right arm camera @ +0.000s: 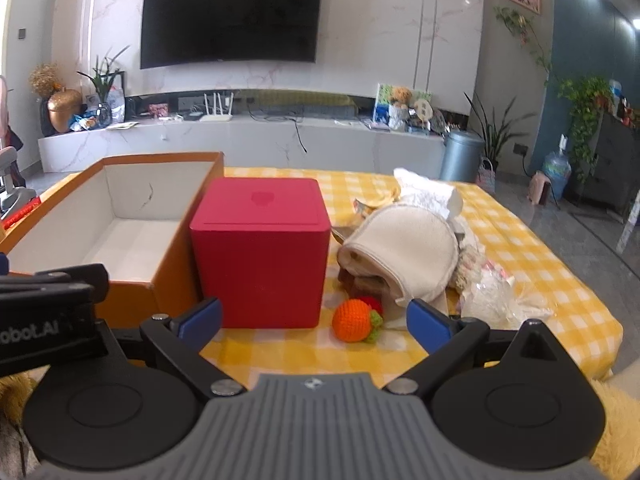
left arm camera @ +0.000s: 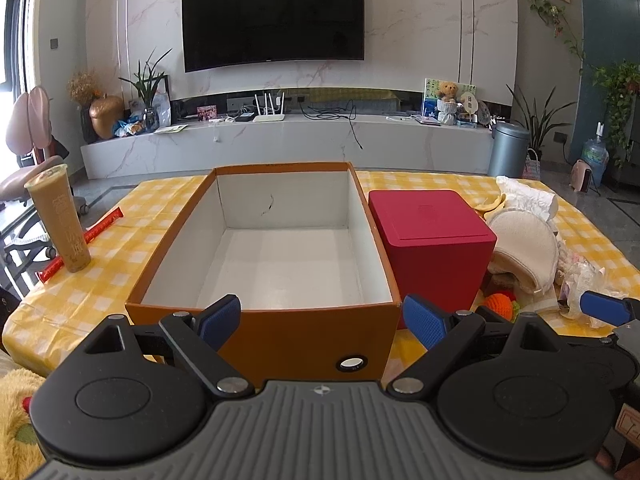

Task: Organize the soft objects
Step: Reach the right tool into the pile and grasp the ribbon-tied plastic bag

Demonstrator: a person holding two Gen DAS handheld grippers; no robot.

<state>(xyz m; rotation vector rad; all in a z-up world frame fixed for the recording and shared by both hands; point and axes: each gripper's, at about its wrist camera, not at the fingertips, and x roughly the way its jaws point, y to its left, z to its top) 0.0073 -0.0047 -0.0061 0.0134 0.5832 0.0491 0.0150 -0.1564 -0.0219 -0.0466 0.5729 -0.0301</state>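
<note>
An open orange box (left arm camera: 276, 336) with a white, empty inside stands on the yellow checked tablecloth (left arm camera: 120, 264); it also shows in the right wrist view (right arm camera: 176, 280). A pile of soft things lies to the right: a cream folded cloth (right arm camera: 404, 248), a crumpled white cloth (right arm camera: 432, 194), an orange crocheted fruit (right arm camera: 354, 320) and clear plastic wrapping (right arm camera: 496, 292). My left gripper (left arm camera: 322, 318) is open and empty in front of the box. My right gripper (right arm camera: 316, 318) is open and empty, close in front of the crocheted fruit.
A closed red cube box (left arm camera: 432, 240) stands between the orange box and the pile. A tall drink cup (left arm camera: 60, 220) and a red stick (left arm camera: 84, 240) stand at the left. The table's right edge (right arm camera: 608, 312) drops to the floor.
</note>
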